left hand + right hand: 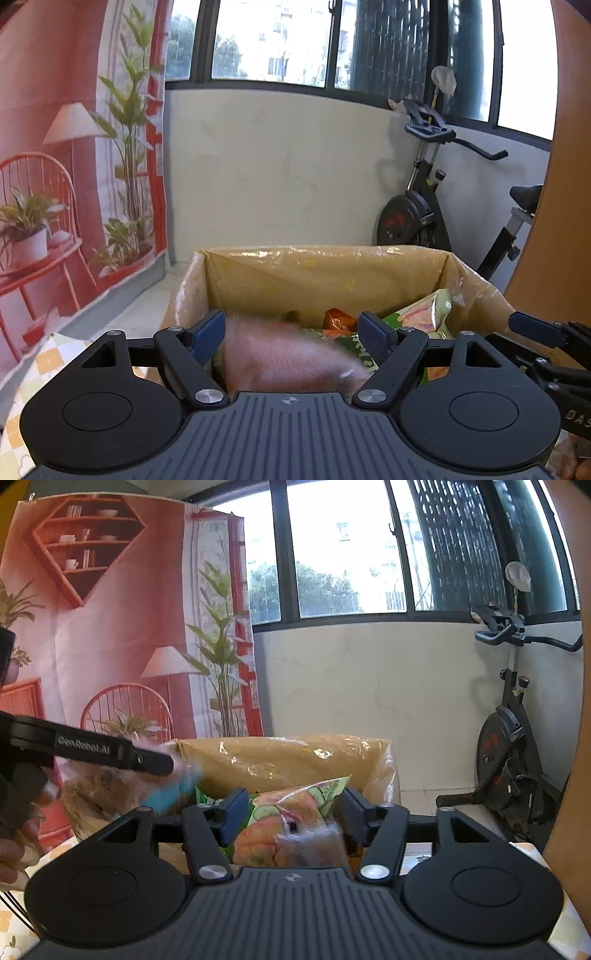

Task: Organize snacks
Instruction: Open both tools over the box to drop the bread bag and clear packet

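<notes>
your left gripper [291,334] stands over the near rim of the cardboard box [332,273], which is lined with a clear plastic bag. its blue pads are spread wide, and a pink packet [284,362], smeared by motion blur, sits between them; you cannot tell whether the pads touch it. inside the box lie a green snack bag [428,310] leaning at the right wall and an orange wrapper [338,319] near the middle.

your right gripper [293,810] points at the same box [288,760] from its right side. its jaws are parted around a clear packet [295,830] with orange and green print, and small gaps show at both pads, so it looks released rather than clamped. the table [14,938] under the box wears a yellow checked cloth.
</notes>
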The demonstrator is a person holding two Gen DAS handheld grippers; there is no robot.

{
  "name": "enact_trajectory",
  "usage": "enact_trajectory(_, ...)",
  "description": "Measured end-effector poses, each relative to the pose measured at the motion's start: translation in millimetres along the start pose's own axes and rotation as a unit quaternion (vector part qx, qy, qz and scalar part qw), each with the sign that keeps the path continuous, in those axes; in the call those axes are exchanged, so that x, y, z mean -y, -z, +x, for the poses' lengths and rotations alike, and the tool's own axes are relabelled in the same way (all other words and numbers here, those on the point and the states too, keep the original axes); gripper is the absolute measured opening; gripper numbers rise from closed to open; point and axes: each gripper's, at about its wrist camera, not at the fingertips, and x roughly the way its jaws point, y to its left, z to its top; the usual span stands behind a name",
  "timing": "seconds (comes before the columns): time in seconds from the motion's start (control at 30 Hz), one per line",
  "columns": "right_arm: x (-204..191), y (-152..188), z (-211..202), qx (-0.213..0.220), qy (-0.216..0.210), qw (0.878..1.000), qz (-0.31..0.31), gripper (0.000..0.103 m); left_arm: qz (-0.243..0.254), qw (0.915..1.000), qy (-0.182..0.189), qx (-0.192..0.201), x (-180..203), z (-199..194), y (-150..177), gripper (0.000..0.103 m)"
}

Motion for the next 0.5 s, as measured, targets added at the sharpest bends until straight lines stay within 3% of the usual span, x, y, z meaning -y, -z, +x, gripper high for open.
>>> enact_trajectory(0.3, -11.2, 11.1, -35.8, 0.024, -0.003, 1.000, 0.014, 0.060, -0.003, 0.9997, 0.002, 0.024, -5.7, -34.9, 3.4, 0.081)
enact_trajectory(0.5, -22.8, 28.8, -64.6, 0.038, -0.002, 0.999, 0.021, 0.060, -0.021, 0.9991, 0.001, 0.038, -20.2, -72.1, 26.3, 0.081)
